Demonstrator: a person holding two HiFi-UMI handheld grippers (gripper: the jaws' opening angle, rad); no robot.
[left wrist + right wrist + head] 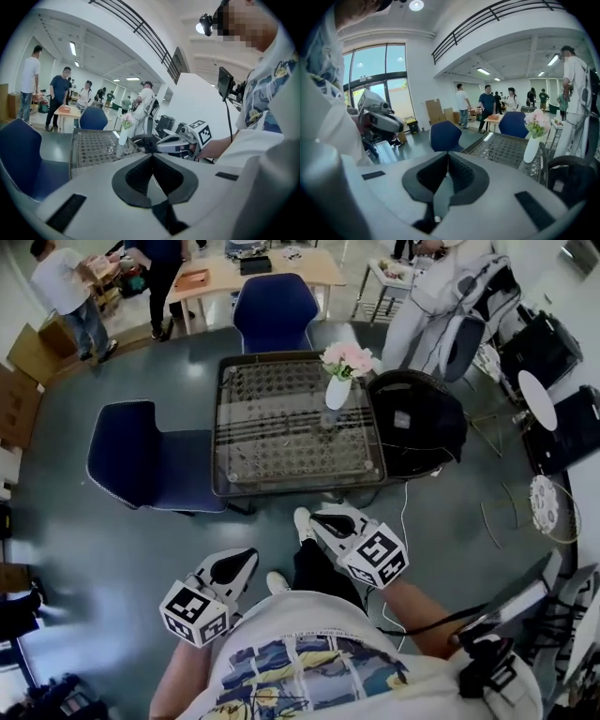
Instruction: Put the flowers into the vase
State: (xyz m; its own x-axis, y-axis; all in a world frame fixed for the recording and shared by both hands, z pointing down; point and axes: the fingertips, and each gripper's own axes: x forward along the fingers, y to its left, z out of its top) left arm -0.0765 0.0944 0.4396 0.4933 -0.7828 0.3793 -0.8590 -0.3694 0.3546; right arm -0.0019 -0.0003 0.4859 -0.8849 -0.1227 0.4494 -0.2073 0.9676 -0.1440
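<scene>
A white vase (337,392) stands upright near the far right edge of the mesh-topped table (281,427), with pink flowers (348,359) in it. I hold both grippers close to my body, well short of the table. My left gripper (239,563) is shut with nothing between its pads. My right gripper (323,519) is also shut and empty. The left gripper view shows the vase (123,136) far ahead and the right gripper (180,140) beside it. The right gripper view shows the vase (531,150) and flowers (536,123) at the right, with the left gripper (379,119) at the left.
A blue chair (141,460) stands left of the table and another (274,310) behind it. A black round seat (417,418) sits to the table's right. Several people stand around a wooden table (253,273) at the back. Cables and equipment lie at the right.
</scene>
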